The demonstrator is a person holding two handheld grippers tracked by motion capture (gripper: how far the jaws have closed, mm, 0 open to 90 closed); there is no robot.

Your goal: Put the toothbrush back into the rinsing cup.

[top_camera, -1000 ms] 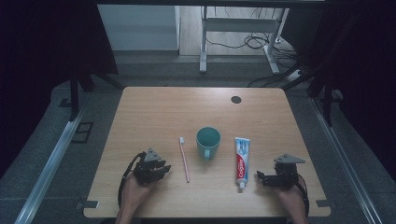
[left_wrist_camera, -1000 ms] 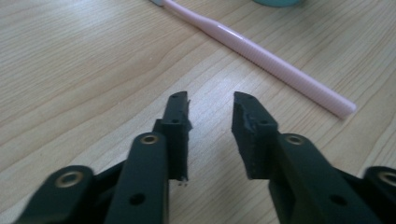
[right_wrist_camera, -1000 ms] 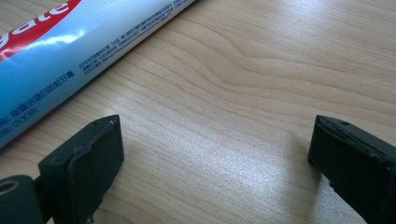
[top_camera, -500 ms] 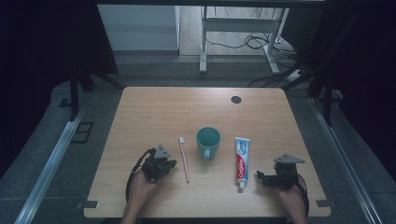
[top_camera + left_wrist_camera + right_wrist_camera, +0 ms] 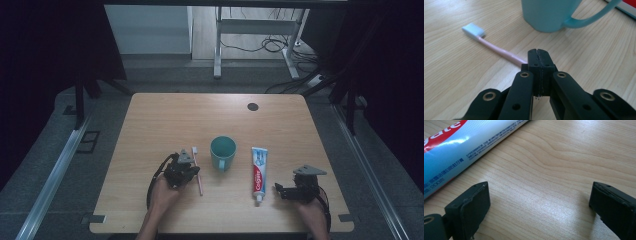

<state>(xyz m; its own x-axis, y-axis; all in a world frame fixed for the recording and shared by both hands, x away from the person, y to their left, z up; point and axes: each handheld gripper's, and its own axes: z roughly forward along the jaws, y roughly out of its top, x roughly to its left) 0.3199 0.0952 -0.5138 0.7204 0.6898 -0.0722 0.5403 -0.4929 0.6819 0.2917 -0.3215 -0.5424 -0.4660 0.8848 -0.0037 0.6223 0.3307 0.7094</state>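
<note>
Two pressed-together jaws of the left gripper (image 5: pixel 539 62) grip nothing in its own view, the pink toothbrush (image 5: pixel 499 51) running just behind their tips; from above, the right gripper (image 5: pixel 280 190) stands wide open beside the toothpaste tube (image 5: pixel 258 167).

matt wood table (image 5: pixel 165 125), glossy tube (image 5: pixel 461 147) – plastic toothbrush (image 5: pixel 491 47), mug (image 5: pixel 549 12)

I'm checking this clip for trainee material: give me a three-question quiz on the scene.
1. True or false: the left gripper has its jaws closed.
2. What lies between the toothbrush and the toothpaste tube?
3. Is the right gripper (a) shut on the tube, (b) open on bare table, (c) inside the mug?

Key:
1. True; the pink handle runs under them.
2. The teal mug.
3. b.
</note>
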